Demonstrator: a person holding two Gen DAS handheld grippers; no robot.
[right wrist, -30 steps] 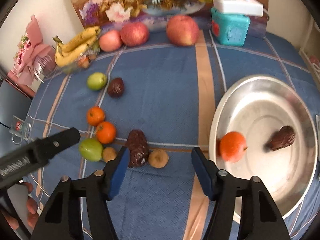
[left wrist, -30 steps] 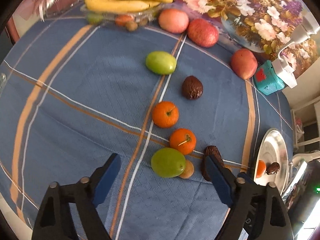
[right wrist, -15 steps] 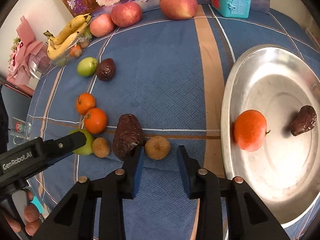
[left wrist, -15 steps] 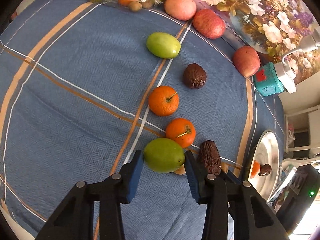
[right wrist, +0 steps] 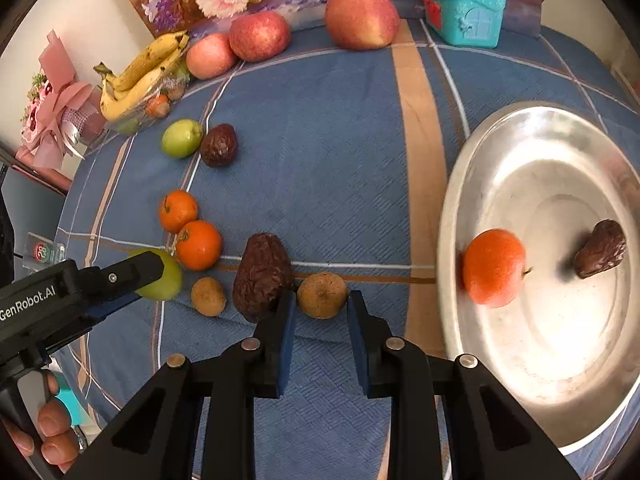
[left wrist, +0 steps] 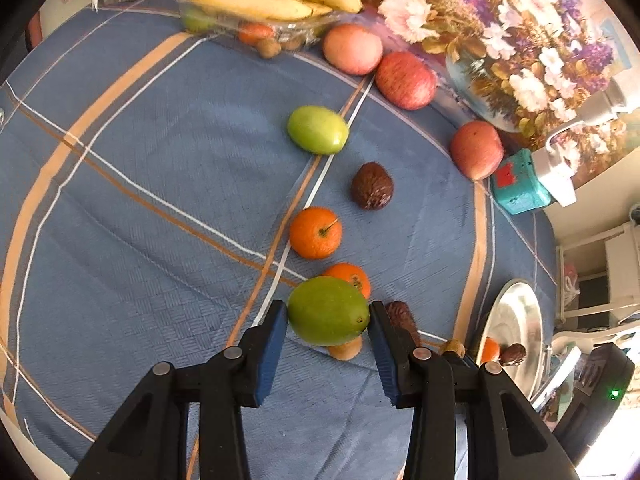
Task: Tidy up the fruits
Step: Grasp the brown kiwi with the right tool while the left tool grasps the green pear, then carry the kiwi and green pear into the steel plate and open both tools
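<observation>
Fruit is what I am sorting, and each of my grippers has one piece. My left gripper [left wrist: 328, 316] has closed on the green fruit [left wrist: 328, 310], both blue pads pressed to its sides, holding it across its width so it cannot roll out. My right gripper [right wrist: 322, 308] has just been closing on the small brown fruit [right wrist: 322, 295]; its pads sit tight on either side, and I judge that a firm grip.

Just left of my right gripper, touching its left finger, lies a wrinkled dark fruit [right wrist: 262, 276], and beyond that a second small brown fruit [right wrist: 208, 297]. Immediately behind the green fruit in my left gripper sits an orange [left wrist: 349, 276], with another orange [left wrist: 315, 233] further ahead. Further still are a dark fruit [left wrist: 372, 186] and a second green fruit [left wrist: 318, 130].

To the right of my right gripper, close by, stands the metal plate [right wrist: 520, 152], already holding an orange [right wrist: 494, 273] and a dark fruit [right wrist: 600, 248]. I take it as the place where these go, which is why I grasp the nearest pieces first. All of it rests on the blue checked cloth [left wrist: 160, 200] over the surface.
</observation>
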